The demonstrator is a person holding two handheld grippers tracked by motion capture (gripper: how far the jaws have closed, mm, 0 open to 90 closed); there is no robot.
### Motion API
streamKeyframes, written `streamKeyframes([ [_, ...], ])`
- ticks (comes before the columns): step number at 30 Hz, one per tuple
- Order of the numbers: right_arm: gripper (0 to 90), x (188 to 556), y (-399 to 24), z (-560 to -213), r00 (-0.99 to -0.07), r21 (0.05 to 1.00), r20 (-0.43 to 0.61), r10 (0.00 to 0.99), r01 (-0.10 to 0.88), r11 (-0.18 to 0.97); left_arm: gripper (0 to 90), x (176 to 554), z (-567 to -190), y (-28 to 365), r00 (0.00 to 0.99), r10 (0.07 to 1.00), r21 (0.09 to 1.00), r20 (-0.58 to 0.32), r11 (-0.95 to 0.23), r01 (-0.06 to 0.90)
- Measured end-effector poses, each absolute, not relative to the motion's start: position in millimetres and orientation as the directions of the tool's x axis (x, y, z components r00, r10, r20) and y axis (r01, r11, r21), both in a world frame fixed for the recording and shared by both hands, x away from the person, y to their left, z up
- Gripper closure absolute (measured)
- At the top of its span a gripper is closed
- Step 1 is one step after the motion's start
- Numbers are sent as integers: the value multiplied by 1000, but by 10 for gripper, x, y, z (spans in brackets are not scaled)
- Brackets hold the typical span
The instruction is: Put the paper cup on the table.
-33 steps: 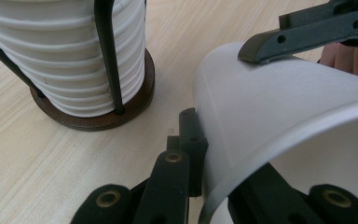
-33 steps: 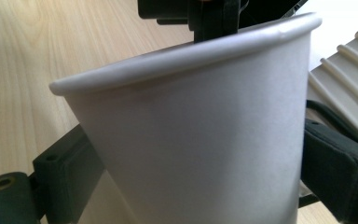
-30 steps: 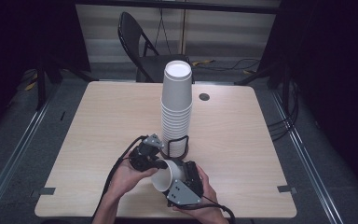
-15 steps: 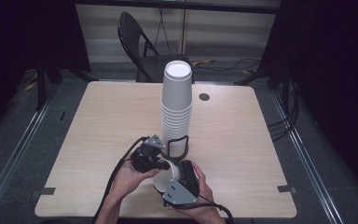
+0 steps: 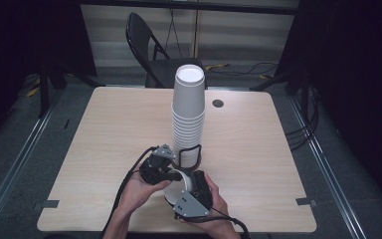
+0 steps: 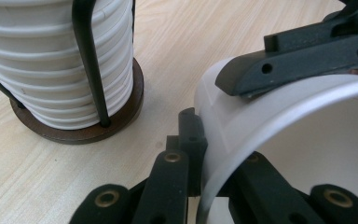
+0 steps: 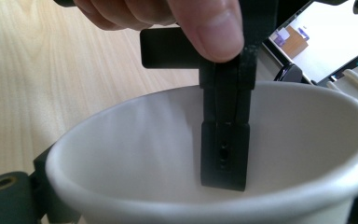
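Both grippers grip one white paper cup: the left gripper pinched shut on its rim, the right gripper apparently clamping its wall. The cup stack in its holder stands just beyond; restacking remains undone.

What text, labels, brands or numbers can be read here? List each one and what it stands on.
None can be read. The loose white cup, the stacked cups, their black holder, both grippers and the table carry no legible print. The small boxes in the right gripper view's bright upper corner are too blurred to show any lettering.
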State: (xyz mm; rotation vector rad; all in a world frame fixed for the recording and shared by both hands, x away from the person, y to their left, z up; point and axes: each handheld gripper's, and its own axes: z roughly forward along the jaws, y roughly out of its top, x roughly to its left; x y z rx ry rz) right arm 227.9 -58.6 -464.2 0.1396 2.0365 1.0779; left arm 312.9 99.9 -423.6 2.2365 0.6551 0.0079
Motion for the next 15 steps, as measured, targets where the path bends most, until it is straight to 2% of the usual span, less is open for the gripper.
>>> streamKeyframes([
  [6,100,2286,-607,-4638,-688,753,-579,437,-247,610,870,3093,-4260,1015,870,461,730,-178,-531,431],
  [13,107,2307,-694,-4586,-696,798,-532,482,-222,561,793,3047,-4300,1030,854,491,779,-172,-462,423],
  [15,107,2309,-703,-4588,-700,801,-526,483,-216,559,798,3051,-4306,1031,856,486,780,-179,-460,425],
])
